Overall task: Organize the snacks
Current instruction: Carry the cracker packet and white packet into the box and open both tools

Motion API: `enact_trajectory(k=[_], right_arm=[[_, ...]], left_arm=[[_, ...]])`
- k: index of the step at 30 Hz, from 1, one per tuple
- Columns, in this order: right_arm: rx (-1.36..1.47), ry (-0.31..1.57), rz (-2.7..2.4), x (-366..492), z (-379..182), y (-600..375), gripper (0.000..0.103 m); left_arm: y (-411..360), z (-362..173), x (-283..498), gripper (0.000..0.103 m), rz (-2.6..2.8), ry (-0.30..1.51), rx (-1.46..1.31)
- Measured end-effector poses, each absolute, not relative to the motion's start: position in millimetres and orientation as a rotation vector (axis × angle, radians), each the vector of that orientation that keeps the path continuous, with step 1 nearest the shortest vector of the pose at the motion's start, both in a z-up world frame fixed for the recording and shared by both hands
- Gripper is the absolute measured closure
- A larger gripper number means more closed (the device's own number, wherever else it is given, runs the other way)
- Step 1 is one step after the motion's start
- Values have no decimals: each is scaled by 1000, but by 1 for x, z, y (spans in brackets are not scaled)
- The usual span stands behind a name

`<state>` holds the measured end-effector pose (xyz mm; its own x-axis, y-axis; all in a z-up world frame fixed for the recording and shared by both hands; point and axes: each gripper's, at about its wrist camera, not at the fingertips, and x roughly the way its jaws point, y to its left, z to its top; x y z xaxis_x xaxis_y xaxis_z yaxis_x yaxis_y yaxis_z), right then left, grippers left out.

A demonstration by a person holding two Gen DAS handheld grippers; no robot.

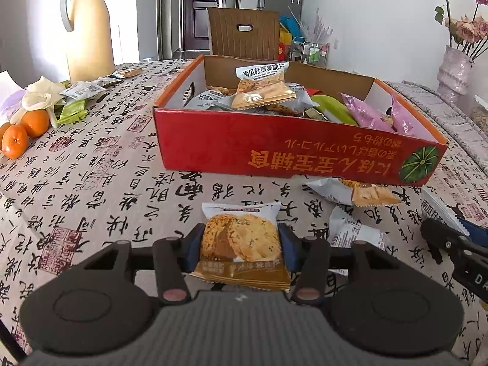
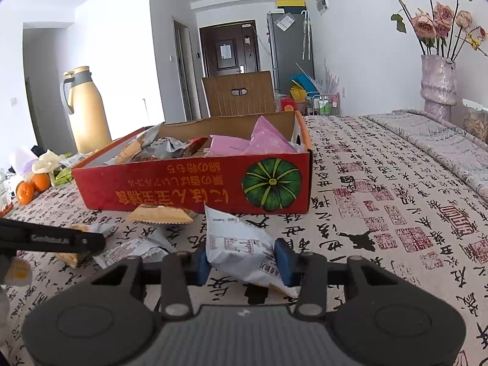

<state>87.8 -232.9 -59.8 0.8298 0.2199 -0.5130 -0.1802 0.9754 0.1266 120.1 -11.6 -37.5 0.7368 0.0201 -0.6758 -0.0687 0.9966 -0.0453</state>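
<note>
While both hands hover low over the worktop (image 1: pixel 100 164), I note the left tool (image 1: pixel 241 244) partly closed, its blue pads pressing the sides of a biscuit packet (image 1: pixel 241 238) that faces picture-side up. My right tool (image 2: pixel 242 257) is likewise narrowed onto a grey-white snack packet (image 2: pixel 241 247), printed back upward, one corner tilted toward the red box (image 2: pixel 195 183). That box stands just beyond both tools and already carries grey, gold, pink and green packets. Two more loose packets (image 1: pixel 353 192) lie on the calligraphy cloth against the box's near wall. Oranges (image 1: pixel 24 131) and a cream flask (image 1: pixel 88 27) sit at far left, well apart.
</note>
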Motion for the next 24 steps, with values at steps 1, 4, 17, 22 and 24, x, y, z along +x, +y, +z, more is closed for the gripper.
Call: enact_trajectory(k=[1, 4, 17, 22, 24], right_arm=[[73, 553, 211, 88, -60, -233, 62], [73, 549, 211, 87, -59, -233, 69], [74, 504, 204, 76, -49, -238, 92], [67, 463, 204, 75, -32, -239, 92], [64, 446, 205, 78, -25, -239, 92]], left_arm=[[-11, -36, 118, 52, 47, 738, -71], [-9, -32, 113, 52, 41, 723, -78], [-4, -7, 96, 52, 2, 645, -83], [-6, 6, 99, 52, -15, 605, -74], [-7, 13, 102, 52, -19, 587, -68]])
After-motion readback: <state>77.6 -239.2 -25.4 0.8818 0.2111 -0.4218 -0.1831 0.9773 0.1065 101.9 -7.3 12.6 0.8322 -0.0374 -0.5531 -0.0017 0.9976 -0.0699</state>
